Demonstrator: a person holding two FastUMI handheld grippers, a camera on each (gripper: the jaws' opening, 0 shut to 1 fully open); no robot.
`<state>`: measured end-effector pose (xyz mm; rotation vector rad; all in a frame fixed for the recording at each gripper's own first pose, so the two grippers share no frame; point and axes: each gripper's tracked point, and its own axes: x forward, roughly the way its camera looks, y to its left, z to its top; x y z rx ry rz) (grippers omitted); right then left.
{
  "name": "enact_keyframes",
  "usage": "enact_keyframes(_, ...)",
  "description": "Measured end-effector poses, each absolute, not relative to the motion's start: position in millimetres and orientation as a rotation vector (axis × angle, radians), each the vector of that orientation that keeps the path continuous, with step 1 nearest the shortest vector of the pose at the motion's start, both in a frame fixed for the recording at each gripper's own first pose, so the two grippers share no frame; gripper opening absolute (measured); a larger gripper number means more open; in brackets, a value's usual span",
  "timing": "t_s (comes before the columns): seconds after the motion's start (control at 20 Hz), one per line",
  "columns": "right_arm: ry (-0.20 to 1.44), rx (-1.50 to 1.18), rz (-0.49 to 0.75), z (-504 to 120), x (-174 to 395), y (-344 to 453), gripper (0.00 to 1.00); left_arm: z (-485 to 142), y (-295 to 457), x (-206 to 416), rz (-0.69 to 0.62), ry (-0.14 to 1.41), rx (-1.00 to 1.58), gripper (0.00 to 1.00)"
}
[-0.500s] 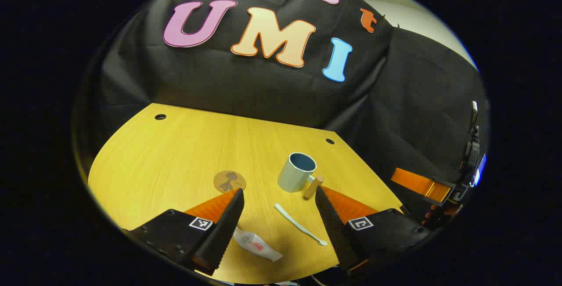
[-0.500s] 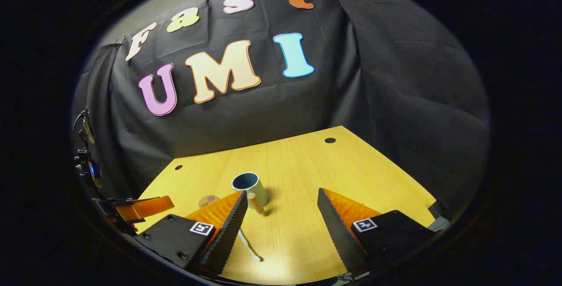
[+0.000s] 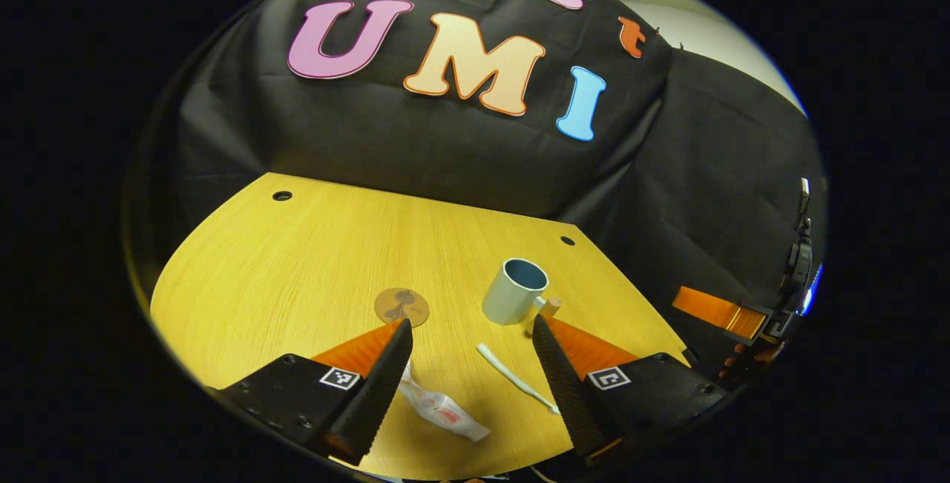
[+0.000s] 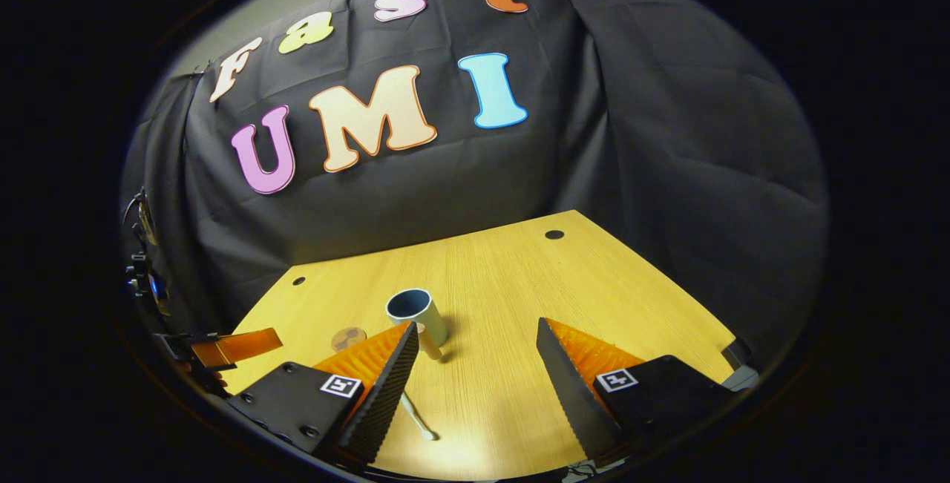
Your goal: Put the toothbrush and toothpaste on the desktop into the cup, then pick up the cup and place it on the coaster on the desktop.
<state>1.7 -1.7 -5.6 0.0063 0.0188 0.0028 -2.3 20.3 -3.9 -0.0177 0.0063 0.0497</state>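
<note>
the cup stands upright on the desk, empty as far as i can see, its handle on the right. the toothbrush lies flat in front of the cup, a little apart from it. the toothpaste lies left of the toothbrush, nearer to the camera. the coaster lies just left of the cup, with nothing on it. the left gripper hangs above the toothpaste and toothbrush, jaws wide open, holding nothing. the right gripper is also wide open and empty, in front of the cup. i judge the first step is only starting: the next move is to go down and close on one of the two items.
</note>
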Motion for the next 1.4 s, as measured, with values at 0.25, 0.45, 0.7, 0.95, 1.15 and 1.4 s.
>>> enact_keyframes(0.25, 0.038, -0.023, 0.009, -13, 2, 5, 0.99, -5, 31, -6, 0.068, 0.027, -0.001, 0.95)
enact_keyframes(0.45, 0.053, -0.035, -0.004, -21, 2, 5, 0.99, -12, 41, -7, 0.079, 0.038, -0.031, 0.95)
enact_keyframes(0.7, 0.082, -0.04, -0.003, -28, 9, 8, 0.95, -9, 62, -12, 0.107, 0.021, -0.059, 0.95)
enact_keyframes(0.95, 0.144, -0.073, 0.056, -39, 22, 30, 0.95, -6, 92, -29, 0.183, 0.003, -0.042, 0.95)
enact_keyframes(1.15, 0.211, -0.097, 0.125, -52, 34, 52, 0.99, -11, 100, -39, 0.212, -0.015, -0.079, 0.95)
enact_keyframes(1.4, 0.328, -0.173, 0.199, -84, 50, 80, 0.99, -29, 117, -56, 0.262, 0.003, -0.117, 0.95)
